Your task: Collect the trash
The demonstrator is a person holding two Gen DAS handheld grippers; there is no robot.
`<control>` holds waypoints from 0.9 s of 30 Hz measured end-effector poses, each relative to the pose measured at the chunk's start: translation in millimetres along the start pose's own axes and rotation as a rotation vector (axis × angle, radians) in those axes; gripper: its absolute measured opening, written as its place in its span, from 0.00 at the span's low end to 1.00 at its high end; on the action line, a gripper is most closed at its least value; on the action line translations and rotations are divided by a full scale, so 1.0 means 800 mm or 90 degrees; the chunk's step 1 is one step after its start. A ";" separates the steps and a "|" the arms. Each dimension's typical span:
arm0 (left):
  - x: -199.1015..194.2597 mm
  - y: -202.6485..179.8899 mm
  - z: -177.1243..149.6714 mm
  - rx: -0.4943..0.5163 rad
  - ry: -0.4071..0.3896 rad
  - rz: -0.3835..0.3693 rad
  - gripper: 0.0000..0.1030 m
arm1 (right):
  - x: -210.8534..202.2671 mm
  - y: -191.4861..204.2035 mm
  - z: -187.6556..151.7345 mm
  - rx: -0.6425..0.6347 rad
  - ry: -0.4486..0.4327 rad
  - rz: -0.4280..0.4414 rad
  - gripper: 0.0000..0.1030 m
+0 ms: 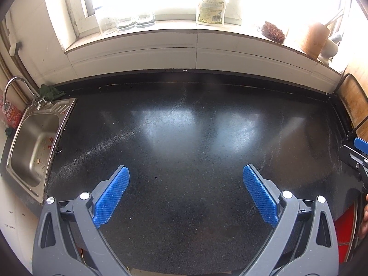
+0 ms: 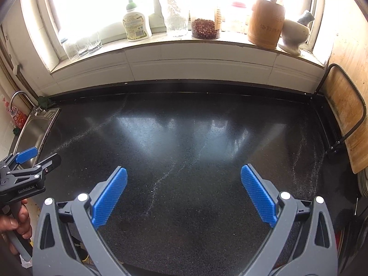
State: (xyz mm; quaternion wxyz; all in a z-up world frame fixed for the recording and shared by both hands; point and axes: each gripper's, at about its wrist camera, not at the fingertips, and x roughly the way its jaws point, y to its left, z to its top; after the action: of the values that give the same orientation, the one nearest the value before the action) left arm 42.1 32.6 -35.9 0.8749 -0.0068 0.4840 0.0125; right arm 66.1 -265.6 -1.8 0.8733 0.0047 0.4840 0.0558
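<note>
My left gripper (image 1: 186, 168) hovers open over the black speckled countertop (image 1: 184, 126), nothing between its blue pads. In the right wrist view my right gripper (image 2: 184, 168) is open too and holds nothing. The left gripper (image 2: 42, 156) also shows at that view's left edge, a hand on its handle. My right gripper (image 1: 358, 154) peeks in at the left wrist view's right edge. I see no loose trash on the counter, only pale dusty streaks. A few small orange scraps (image 1: 49, 143) lie in the steel sink (image 1: 25, 147) at the left.
The windowsill holds glasses (image 2: 80, 43), a soap bottle (image 2: 135, 25), a jar of reddish bits (image 2: 205, 28), a bamboo holder (image 2: 266, 25) and a mortar (image 2: 294, 34). A cutting board (image 2: 345, 119) stands in a rack at the right. A faucet (image 1: 16, 82) and green cloth (image 1: 49, 92) flank the sink.
</note>
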 end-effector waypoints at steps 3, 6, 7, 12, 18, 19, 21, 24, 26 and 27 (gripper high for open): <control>0.002 0.001 0.000 0.000 0.003 0.000 0.93 | 0.000 0.000 0.000 0.000 0.001 0.000 0.93; 0.003 0.001 0.001 0.002 0.004 -0.002 0.93 | 0.000 0.001 0.000 0.000 -0.001 -0.001 0.93; 0.003 0.001 0.001 0.001 0.004 -0.003 0.93 | 0.000 0.001 -0.001 0.000 0.000 -0.001 0.93; 0.004 0.001 0.001 0.003 0.006 -0.003 0.93 | -0.001 0.000 0.000 0.002 0.000 -0.001 0.93; 0.001 -0.001 0.000 0.006 0.003 -0.005 0.93 | -0.001 -0.001 0.000 0.000 -0.002 0.000 0.93; 0.001 -0.001 0.000 0.006 0.003 -0.006 0.93 | -0.002 -0.001 0.000 -0.001 -0.002 0.000 0.93; 0.001 -0.001 -0.001 0.005 0.003 -0.005 0.93 | -0.003 -0.001 -0.002 -0.001 -0.003 -0.001 0.93; 0.000 -0.002 -0.002 0.004 0.003 -0.005 0.93 | -0.004 -0.001 -0.003 -0.001 -0.003 -0.002 0.93; 0.000 -0.002 -0.002 0.005 0.003 -0.005 0.93 | -0.005 -0.002 -0.005 0.000 -0.003 -0.002 0.93; 0.000 -0.002 -0.002 0.006 0.003 -0.005 0.93 | -0.005 -0.002 -0.005 0.000 -0.002 -0.003 0.93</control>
State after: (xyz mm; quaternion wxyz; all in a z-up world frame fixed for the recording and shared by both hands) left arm 40.3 30.9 -36.8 0.8738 -0.0048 0.4863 0.0068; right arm 60.2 -267.9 -0.6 0.8742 0.0040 0.4825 0.0538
